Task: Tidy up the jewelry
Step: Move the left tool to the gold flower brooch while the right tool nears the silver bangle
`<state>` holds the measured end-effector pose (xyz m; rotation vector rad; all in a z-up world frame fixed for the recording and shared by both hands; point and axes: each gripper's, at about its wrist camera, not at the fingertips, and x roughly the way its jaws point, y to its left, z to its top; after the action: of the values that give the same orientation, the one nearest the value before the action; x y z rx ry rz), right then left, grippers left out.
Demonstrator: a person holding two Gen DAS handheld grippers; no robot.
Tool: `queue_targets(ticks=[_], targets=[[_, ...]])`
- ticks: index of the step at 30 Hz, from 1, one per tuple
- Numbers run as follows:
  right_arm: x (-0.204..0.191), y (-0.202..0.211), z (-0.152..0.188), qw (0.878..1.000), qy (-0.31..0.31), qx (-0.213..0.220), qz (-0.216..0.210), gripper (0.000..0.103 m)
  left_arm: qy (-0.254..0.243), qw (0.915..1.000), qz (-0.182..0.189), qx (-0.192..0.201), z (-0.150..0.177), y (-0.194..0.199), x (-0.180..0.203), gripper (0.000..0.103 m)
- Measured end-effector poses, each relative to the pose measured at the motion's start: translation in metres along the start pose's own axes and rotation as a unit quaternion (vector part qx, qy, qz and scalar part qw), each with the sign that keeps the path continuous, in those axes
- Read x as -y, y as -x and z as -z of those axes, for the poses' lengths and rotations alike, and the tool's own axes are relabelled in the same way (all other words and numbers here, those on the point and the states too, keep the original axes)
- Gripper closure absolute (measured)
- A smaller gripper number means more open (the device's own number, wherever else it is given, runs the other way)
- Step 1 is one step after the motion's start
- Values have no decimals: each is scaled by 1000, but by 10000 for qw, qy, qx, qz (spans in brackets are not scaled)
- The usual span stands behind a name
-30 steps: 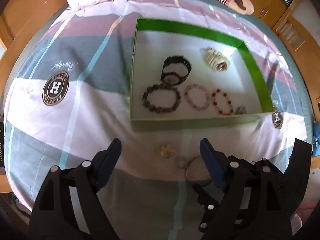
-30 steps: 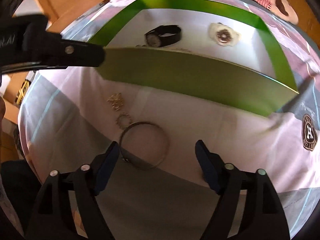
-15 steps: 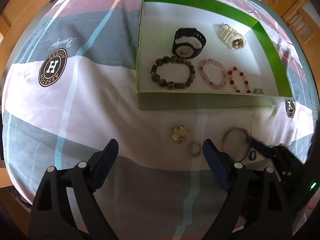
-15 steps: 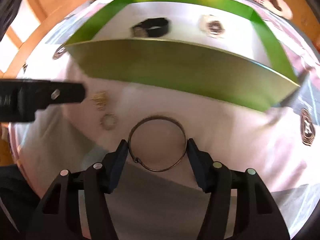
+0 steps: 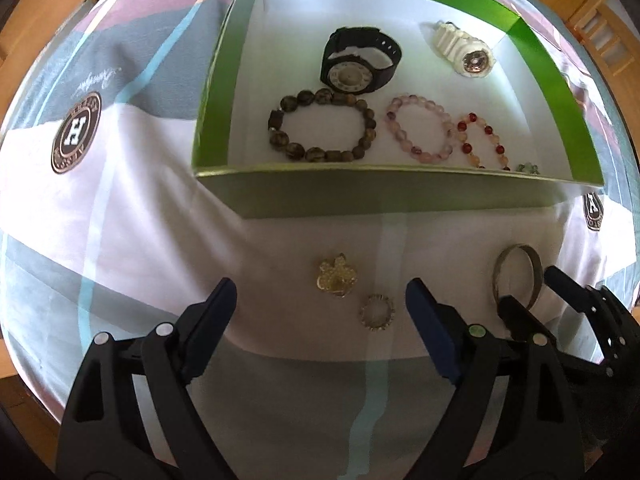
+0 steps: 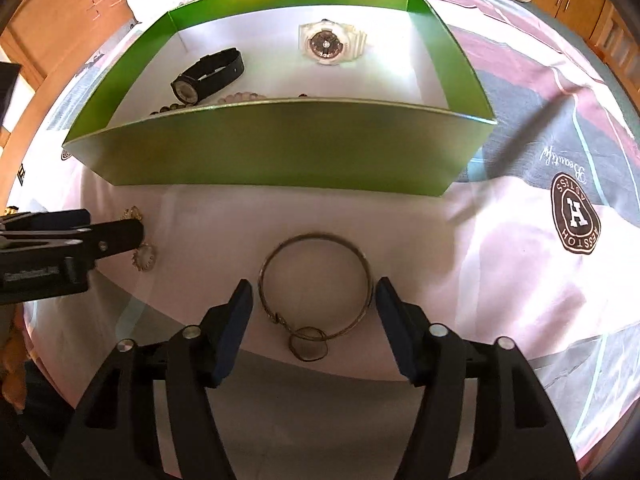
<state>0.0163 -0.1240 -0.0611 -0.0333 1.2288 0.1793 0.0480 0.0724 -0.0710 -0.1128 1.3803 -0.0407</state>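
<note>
1. Since a second ago the right gripper (image 6: 314,306) has slid forward, so the bangle (image 6: 316,280), which lay ahead of its tips, now sits between its fingers (image 6: 236,316), low in the middle of the right wrist view.
2. Its jaws stand apart, each pad just beside the ring's rim; whether they touch it I cannot tell. Nothing is grasped yet.
3. That suggests the pick-up is about to begin: close on the bangle, then lift it over the near wall of the green box (image 6: 280,152).
4. It lies flat on the bedsheet (image 6: 480,260), a near-round hoop with no real long axis; its clasp loop points back toward the camera.
5. Meanwhile the left gripper (image 5: 320,308) hangs released, holding nothing, above the gold brooch (image 5: 336,276) and the small ring (image 5: 376,312) at lower centre of its view.
6. Watches and bead bracelets already lie inside the box.
</note>
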Motion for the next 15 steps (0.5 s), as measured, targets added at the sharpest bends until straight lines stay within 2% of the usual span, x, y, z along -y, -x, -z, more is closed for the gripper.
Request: queue_targets(ticks=[6,15], targets=[[20,6,-1,10000,-24,5,-5,32,31,9999,-126,-52,-2,-9,1,15],[3,4,1,9999,56,-61,61,32,-116,9998,-186,-30,7,-18,19,14]])
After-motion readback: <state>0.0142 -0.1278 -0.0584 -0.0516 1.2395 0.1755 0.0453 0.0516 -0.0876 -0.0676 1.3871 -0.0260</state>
